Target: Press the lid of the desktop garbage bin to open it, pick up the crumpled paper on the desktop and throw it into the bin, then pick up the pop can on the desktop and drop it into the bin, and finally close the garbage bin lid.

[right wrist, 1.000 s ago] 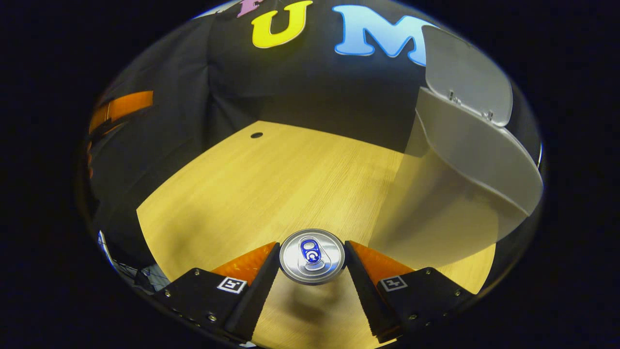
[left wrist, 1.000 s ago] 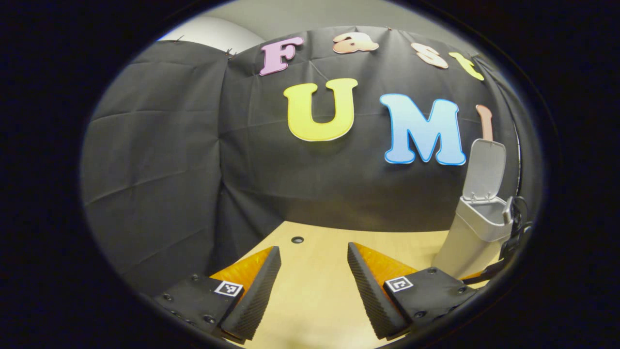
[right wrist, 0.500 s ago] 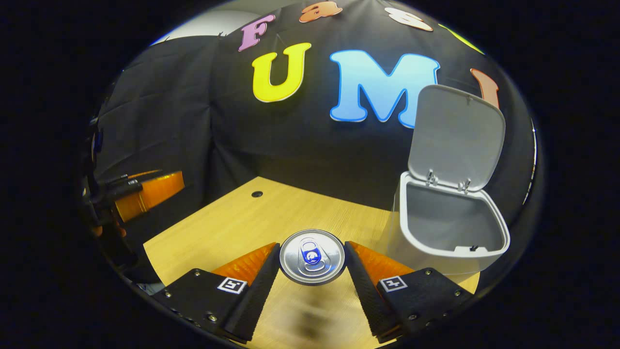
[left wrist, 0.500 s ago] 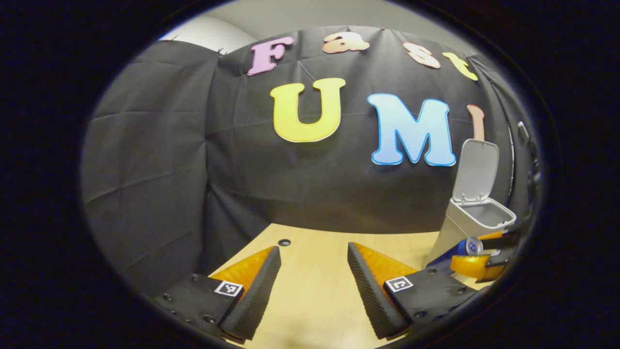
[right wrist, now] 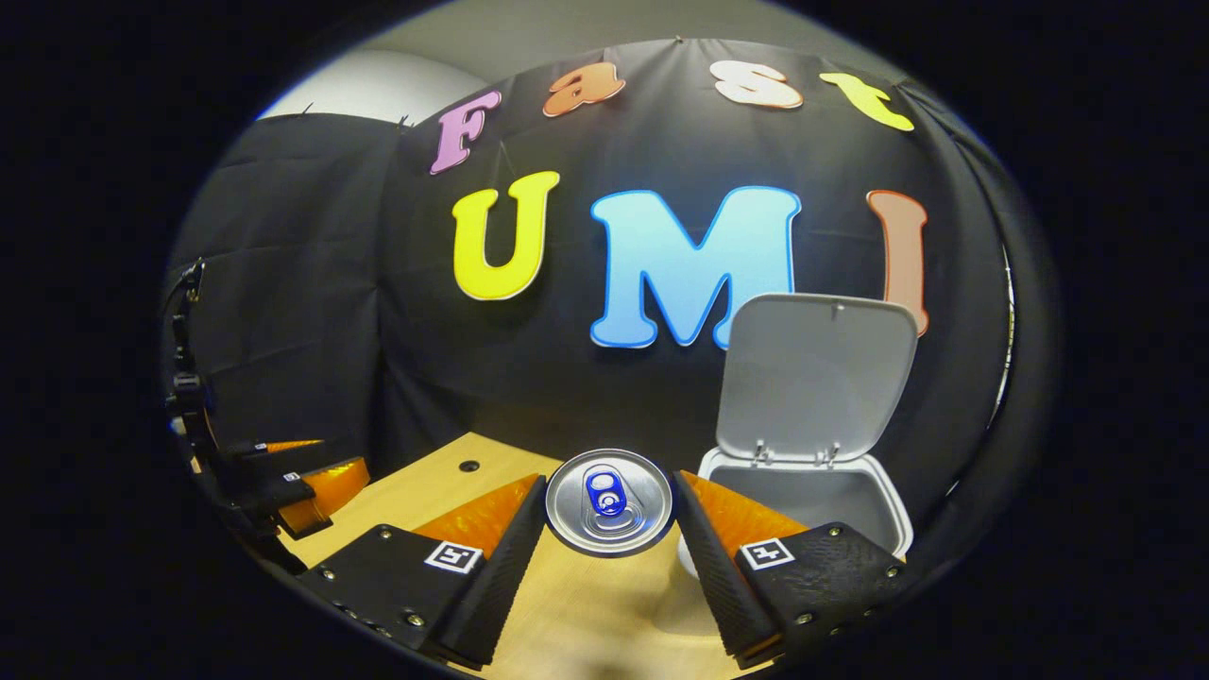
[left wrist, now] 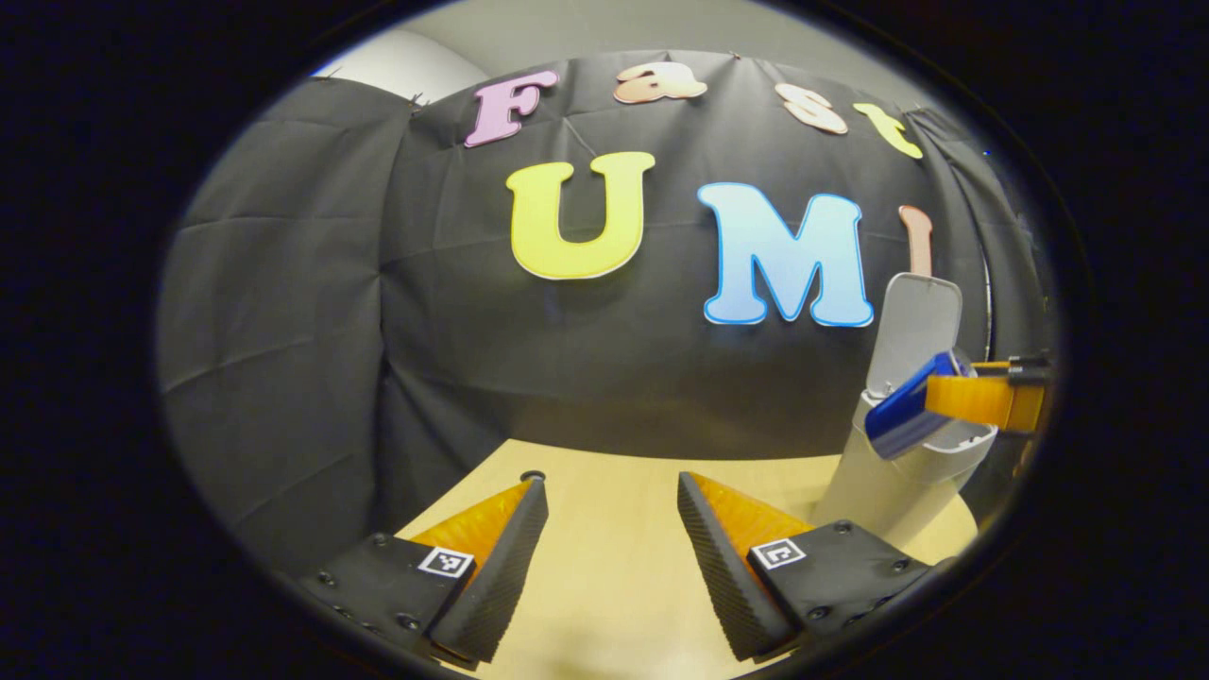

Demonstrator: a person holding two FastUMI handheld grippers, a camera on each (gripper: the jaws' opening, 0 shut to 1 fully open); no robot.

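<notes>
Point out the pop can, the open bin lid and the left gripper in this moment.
pop can (right wrist: 609, 499): right gripper view, on its silver top.
bin lid (right wrist: 817, 373): right gripper view, on its inner face.
left gripper (left wrist: 612, 557): left gripper view, midway between its fingertips.

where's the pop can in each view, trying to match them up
Left gripper view: the pop can is at far right, held tilted in front of the garbage bin.
Right gripper view: it sits bottom centre, top facing the camera, between the right hand-held gripper's fingers.
Shared landmark: the bin's raised lid.
</notes>
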